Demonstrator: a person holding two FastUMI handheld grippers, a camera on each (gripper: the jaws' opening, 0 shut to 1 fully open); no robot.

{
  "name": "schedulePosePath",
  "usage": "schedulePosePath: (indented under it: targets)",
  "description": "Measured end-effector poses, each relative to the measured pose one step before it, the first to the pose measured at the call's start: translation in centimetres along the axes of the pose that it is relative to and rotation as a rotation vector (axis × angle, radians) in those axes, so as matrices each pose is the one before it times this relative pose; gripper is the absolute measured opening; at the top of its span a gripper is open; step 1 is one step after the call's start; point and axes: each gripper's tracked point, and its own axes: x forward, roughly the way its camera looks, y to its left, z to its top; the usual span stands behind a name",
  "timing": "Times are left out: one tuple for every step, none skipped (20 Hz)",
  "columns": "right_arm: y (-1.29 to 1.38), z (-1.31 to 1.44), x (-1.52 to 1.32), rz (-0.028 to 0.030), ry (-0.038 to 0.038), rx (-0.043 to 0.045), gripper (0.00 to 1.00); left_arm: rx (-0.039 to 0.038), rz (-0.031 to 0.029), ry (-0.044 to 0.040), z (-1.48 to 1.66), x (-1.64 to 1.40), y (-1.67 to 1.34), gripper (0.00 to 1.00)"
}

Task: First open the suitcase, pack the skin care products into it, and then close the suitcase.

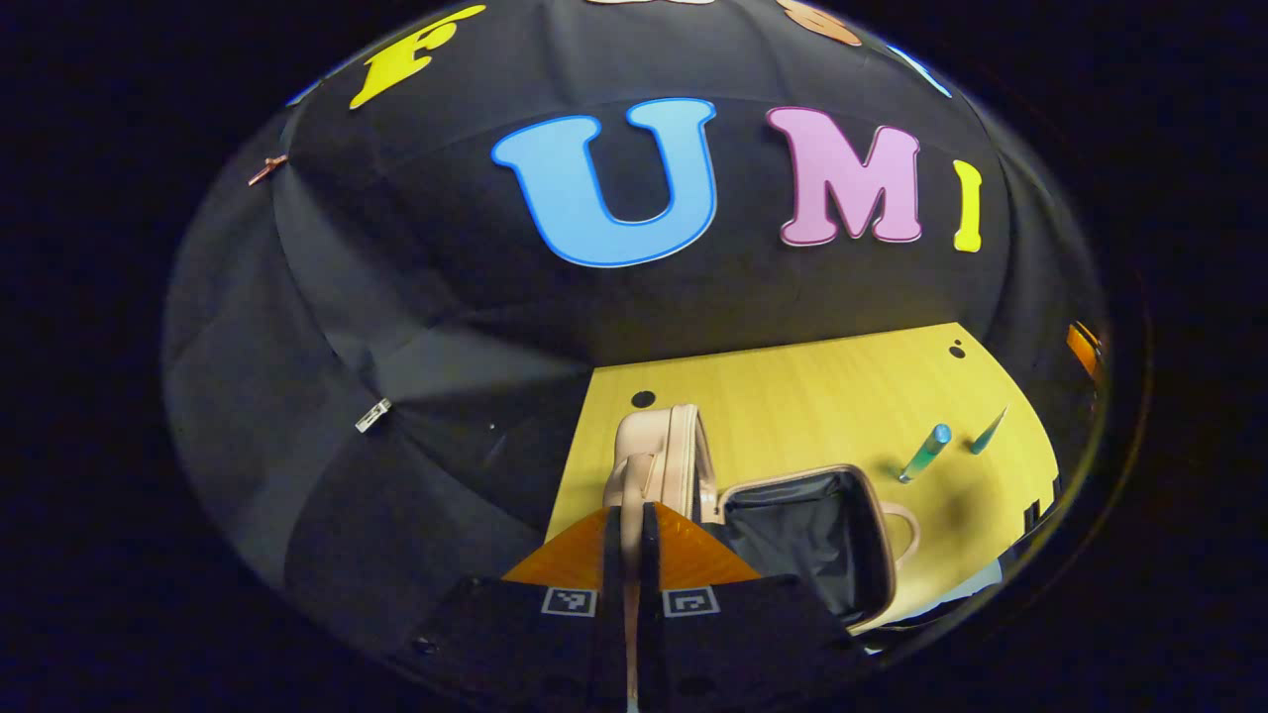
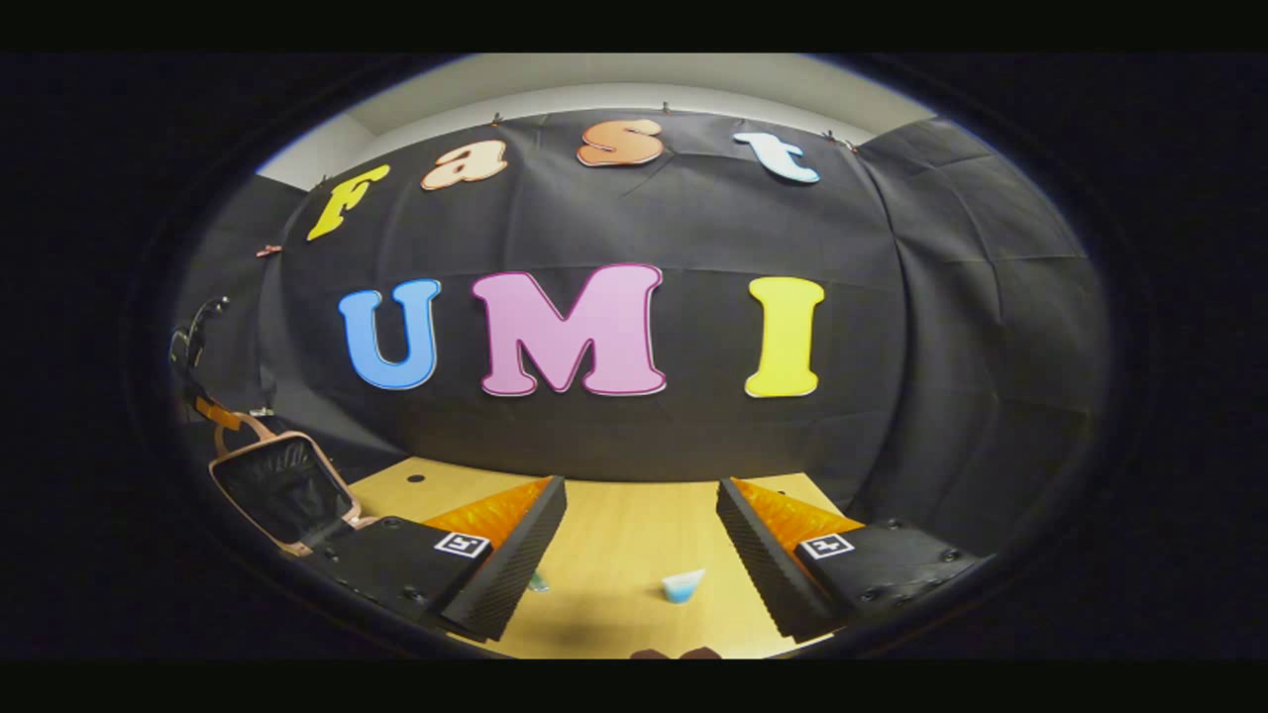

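A beige suitcase (image 1: 662, 446) lies open on the wooden table (image 1: 792, 386). One half stands upright, and the black-lined half (image 1: 812, 530) lies flat to its right. My left gripper (image 1: 629, 510) is shut, its tips pinching the edge of the upright half. Two teal skin care tubes (image 1: 924, 453) (image 1: 988, 431) lie on the table beyond the suitcase. In the right gripper view my right gripper (image 2: 642, 487) hangs open over the table (image 2: 614, 525). A small pale blue product (image 2: 684, 584) lies below its fingers. The suitcase (image 2: 282, 490) is at far left.
Black cloth walls close in the table at the back and on both sides. Small round holes (image 1: 643, 399) mark the tabletop near its far edge. A teal item (image 2: 537, 582) peeks out beside my right gripper's left finger. The other gripper (image 2: 193, 347) shows above the suitcase.
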Motion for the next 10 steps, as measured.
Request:
schedulePosePath:
  targets:
    - [0.883, -0.057, -0.201, -0.00879, 0.00476, -0.01273, 0.97, -0.00585, 0.00933, -0.00372, -1.417, 1.593, 2.522, 0.10]
    - [0.644, -0.136, -0.200, -0.01073, 0.00456, -0.01485, 0.96, -0.01402, 0.01090, 0.00418, -1.194, 1.825, 2.194, 0.10]
    - [0.639, -0.120, -0.156, -0.01073, 0.00914, -0.01628, 0.97, -0.02338, 0.00862, 0.01087, -1.515, 2.032, 1.918, 0.10]
    - [0.742, -0.012, -0.227, -0.01037, 0.00616, -0.01698, 0.97, -0.02467, 0.00693, 0.01636, -1.471, 1.884, 1.689, 0.10]
    - [0.504, 0.156, -0.159, -0.00943, 0.00327, -0.01400, 0.97, -0.03448, 0.00206, 0.02446, -1.581, 2.027, 1.507, 0.10]
    - [0.499, -0.004, -0.277, -0.00630, 0.00402, -0.00892, 0.97, -0.03406, -0.00761, 0.02915, -1.557, 2.082, 1.265, 0.10]
    - [0.282, -0.037, -0.120, -0.01026, 0.01025, -0.00181, 0.96, -0.02417, -0.00288, 0.02992, -1.866, 1.839, 1.205, 0.10]
    - [0.179, -0.098, -0.121, -0.00931, 0.01301, 0.00247, 0.96, -0.01802, -0.00344, 0.03686, -1.560, 1.980, 1.145, 0.10]
    - [0.140, -0.035, -0.168, -0.01101, 0.01279, 0.00454, 0.96, -0.01473, -0.01311, 0.03070, -1.372, 1.547, 0.563, 0.10]
    - [0.123, 0.105, -0.097, -0.01093, 0.00974, 0.00226, 0.96, -0.01707, -0.01085, 0.02891, -1.332, 1.491, 0.451, 0.10]
